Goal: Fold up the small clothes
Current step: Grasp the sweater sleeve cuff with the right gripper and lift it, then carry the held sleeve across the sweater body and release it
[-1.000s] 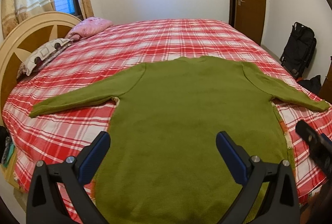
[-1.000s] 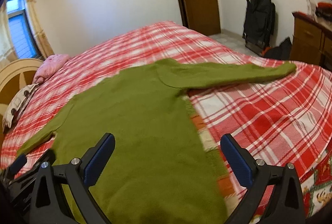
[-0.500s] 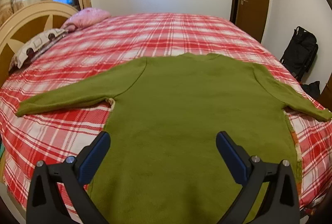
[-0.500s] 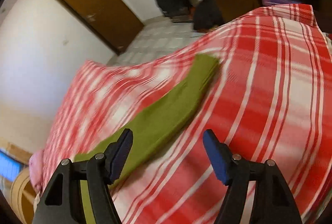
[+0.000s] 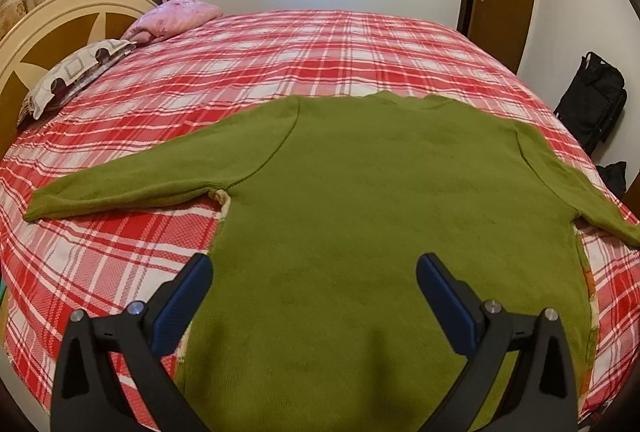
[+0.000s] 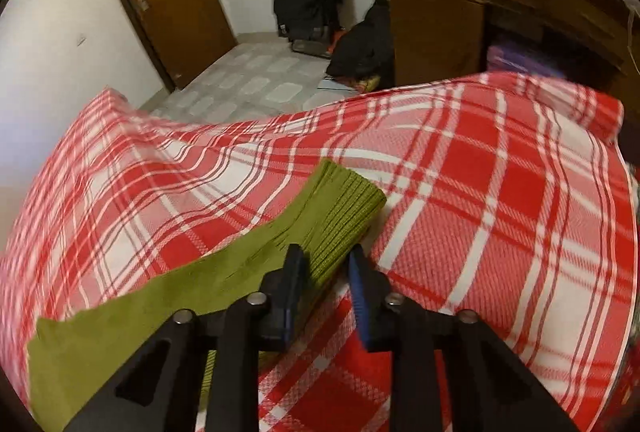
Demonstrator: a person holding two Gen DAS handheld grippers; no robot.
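Green sweater (image 5: 360, 199) cuff in right gripper (image 6: 326, 264)

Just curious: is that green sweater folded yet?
No. The green sweater lies spread flat, both sleeves out; the right gripper is at one cuff.

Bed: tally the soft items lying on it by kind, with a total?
Green sweater: 1
Pink pillow: 1
Patterned pillow: 1
Plaid bedspread: 1
Total: 4
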